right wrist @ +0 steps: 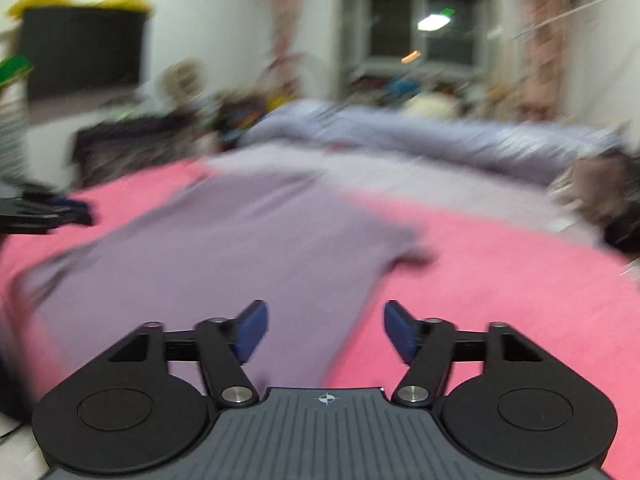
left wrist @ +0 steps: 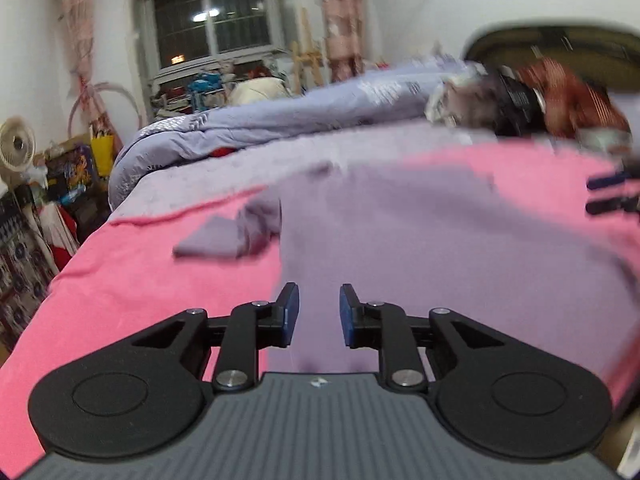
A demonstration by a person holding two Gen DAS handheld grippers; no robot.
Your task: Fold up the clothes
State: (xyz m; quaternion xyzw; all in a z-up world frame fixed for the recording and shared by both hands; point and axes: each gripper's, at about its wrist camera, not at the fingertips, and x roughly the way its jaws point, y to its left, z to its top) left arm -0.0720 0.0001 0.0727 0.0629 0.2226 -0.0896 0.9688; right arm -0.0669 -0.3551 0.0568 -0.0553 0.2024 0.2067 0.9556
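A lilac garment lies spread flat on the pink bedcover, one sleeve bunched out to its left. My left gripper is open and empty, just above the garment's near edge. In the blurred right wrist view the same garment lies ahead with a sleeve pointing right. My right gripper is open wide and empty over the garment's near right edge. Each gripper shows at the edge of the other's view: the right gripper, the left gripper.
A rumpled pale-blue duvet lies across the far side of the bed. A reddish-brown heap sits at the far right by the headboard. Clutter, a fan and a window stand beyond the bed's left edge.
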